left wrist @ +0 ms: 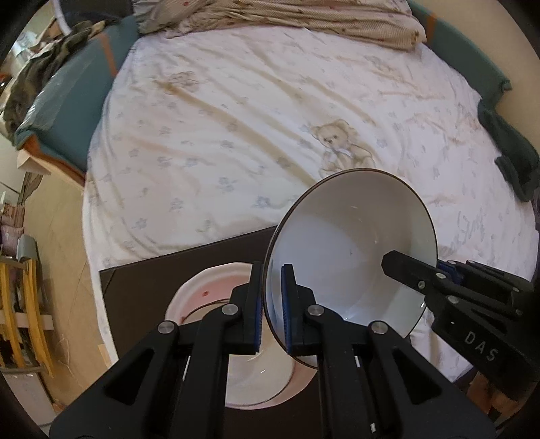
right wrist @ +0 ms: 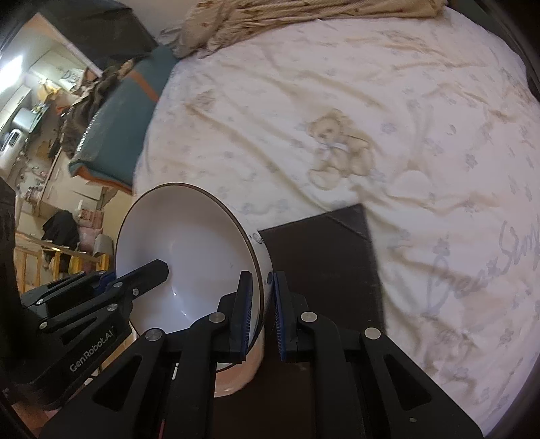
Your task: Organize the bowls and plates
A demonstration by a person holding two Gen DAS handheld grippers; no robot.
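A white bowl with a dark rim (left wrist: 351, 250) is held tilted above a dark brown board (left wrist: 141, 290). My left gripper (left wrist: 271, 310) is shut on its left rim. My right gripper (right wrist: 262, 314) is shut on the opposite rim, and it also shows in the left wrist view (left wrist: 415, 273). In the right wrist view the bowl (right wrist: 182, 250) faces the camera, with the left gripper (right wrist: 141, 280) reaching into it. Below the bowl a pink-rimmed plate (left wrist: 209, 287) lies on the board, with another white dish (left wrist: 256, 378) on it.
The board (right wrist: 324, 256) lies on a bed with a white teddy-bear sheet (left wrist: 236, 141). A beige blanket (left wrist: 303, 17) is bunched at the far end. A teal mattress edge (left wrist: 67, 98) and cluttered shelves (left wrist: 20, 304) are to the left.
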